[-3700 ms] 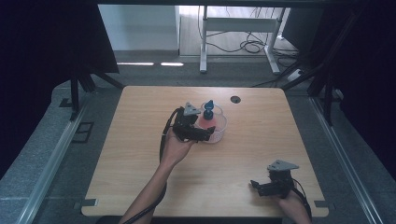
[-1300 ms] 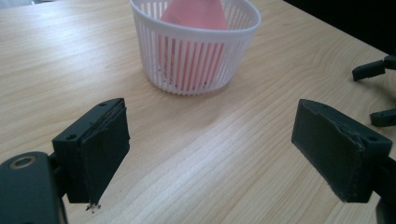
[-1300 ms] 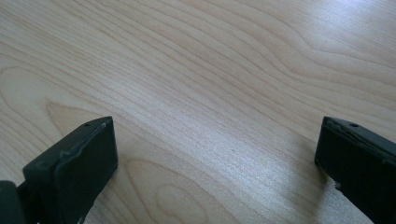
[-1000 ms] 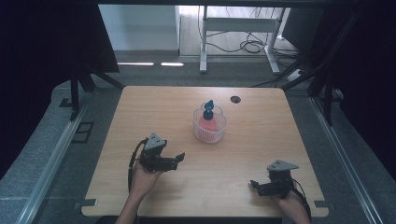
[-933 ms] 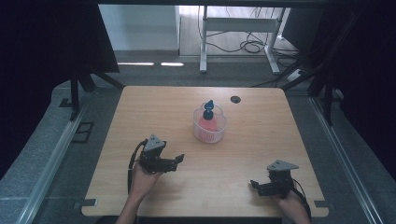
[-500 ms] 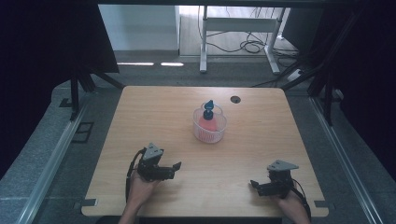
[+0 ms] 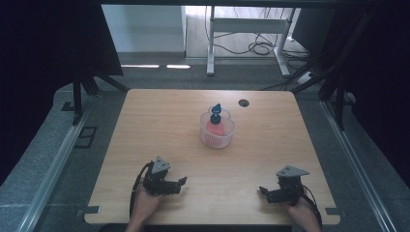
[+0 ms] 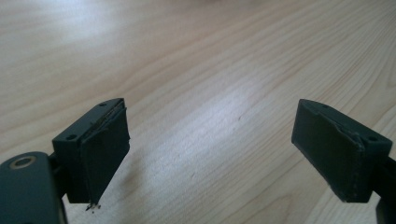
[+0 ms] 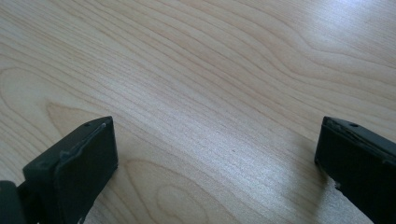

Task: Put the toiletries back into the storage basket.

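A clear round bowl [image 7: 217, 131] stands near the middle of the wooden table [image 7: 164, 116]. Inside it sits a pink bottle with a dark blue pump top [image 7: 215, 112]. My left gripper [image 7: 180, 183] rests low on the table near the front left, open, its jaws pointing right with nothing between them. In the left gripper view the left gripper [image 8: 212, 154] has its pads [image 8: 100, 158] wide apart over bare wood. My right gripper [image 7: 263, 191] lies near the front right edge, open and holding nothing, and the right gripper [image 9: 215, 168] shows bare wood between its jaws.
A dark round cable hole [image 7: 243, 103] sits in the table's far side, right of the bowl. Beyond the table stand a white desk frame [image 7: 246, 29] and loose cables on the floor. Dark curtains hang at both sides.
My left gripper has drawn back from the bowl to the table's front left, leaving bottle and bowl in place. In the last second it slid slightly nearer the front edge. The right gripper stayed still.
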Motion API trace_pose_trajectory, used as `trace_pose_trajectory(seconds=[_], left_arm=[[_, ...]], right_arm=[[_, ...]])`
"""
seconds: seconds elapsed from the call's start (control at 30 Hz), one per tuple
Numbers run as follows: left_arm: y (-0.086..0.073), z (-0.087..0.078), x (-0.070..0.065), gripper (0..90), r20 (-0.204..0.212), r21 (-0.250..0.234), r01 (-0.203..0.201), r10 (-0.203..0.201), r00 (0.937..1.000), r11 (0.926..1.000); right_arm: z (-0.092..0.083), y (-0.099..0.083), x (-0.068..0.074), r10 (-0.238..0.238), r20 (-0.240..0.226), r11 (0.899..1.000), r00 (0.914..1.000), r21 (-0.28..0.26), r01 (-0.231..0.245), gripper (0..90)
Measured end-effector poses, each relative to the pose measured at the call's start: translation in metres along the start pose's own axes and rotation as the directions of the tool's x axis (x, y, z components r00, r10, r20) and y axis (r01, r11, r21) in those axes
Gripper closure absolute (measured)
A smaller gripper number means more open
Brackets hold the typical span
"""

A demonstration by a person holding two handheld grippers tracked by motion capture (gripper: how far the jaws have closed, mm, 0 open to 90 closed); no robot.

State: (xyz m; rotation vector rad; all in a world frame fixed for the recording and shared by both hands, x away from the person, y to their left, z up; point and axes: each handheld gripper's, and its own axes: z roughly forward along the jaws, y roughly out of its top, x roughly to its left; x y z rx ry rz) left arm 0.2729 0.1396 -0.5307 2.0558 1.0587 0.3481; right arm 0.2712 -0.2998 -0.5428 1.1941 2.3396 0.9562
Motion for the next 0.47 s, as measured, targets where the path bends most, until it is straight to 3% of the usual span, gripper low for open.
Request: trace_pose_trajectory(seconds=[0.17,0.3,0.47], left_arm=[[-0.006,0.012,-0.003,11.2,-0.021,0.077,-0.022,0.024,0.9995,0.9967],[-0.006,0.014,-0.006,11.4,-0.048,0.087,-0.043,0.048,0.9977,0.9952],[-0.006,0.014,-0.007,11.0,-0.05,0.09,-0.045,0.05,0.9975,0.9949]], right_arm=[[0.0,0.0,0.0,0.0,0.0,1.0,1.0,0.0,0.0,0.0],[0.0,0.0,0.0,0.001,0.001,1.0,1.0,0.0,-0.001,0.0],[0.0,0.0,0.0,0.002,0.0,1.0,1.0,0.0,-0.002,0.0]])
